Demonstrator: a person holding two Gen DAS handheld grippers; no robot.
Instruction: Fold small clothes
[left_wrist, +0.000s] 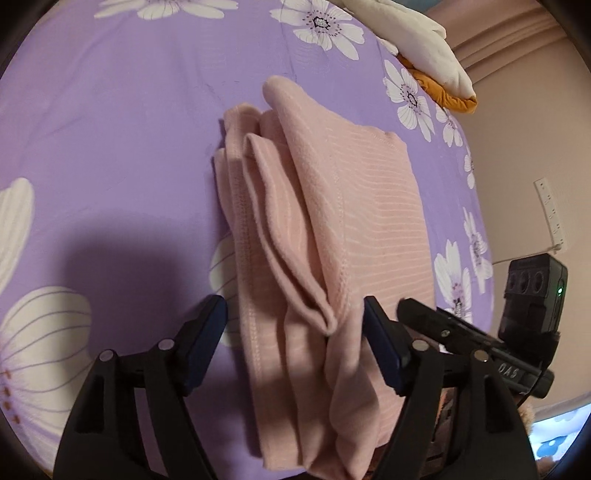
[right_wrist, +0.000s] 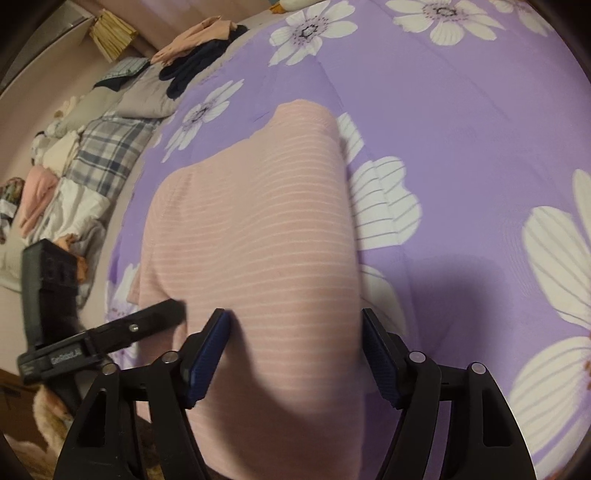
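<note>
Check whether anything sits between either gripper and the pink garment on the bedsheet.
Nothing visible does. The pink garment already lies between the open fingers of both the left gripper and the right gripper, with only the purple bedsheet around it.

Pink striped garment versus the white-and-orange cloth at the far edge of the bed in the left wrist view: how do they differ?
The pink striped garment lies folded in flat layers mid-bed, between the left gripper's open jaws; the white-and-orange cloth sits bunched at the bed's far edge, away from both grippers. The garment is one colour with thin pale stripes; the cloth is plain white over orange. Both rest on the purple floral sheet.
</note>
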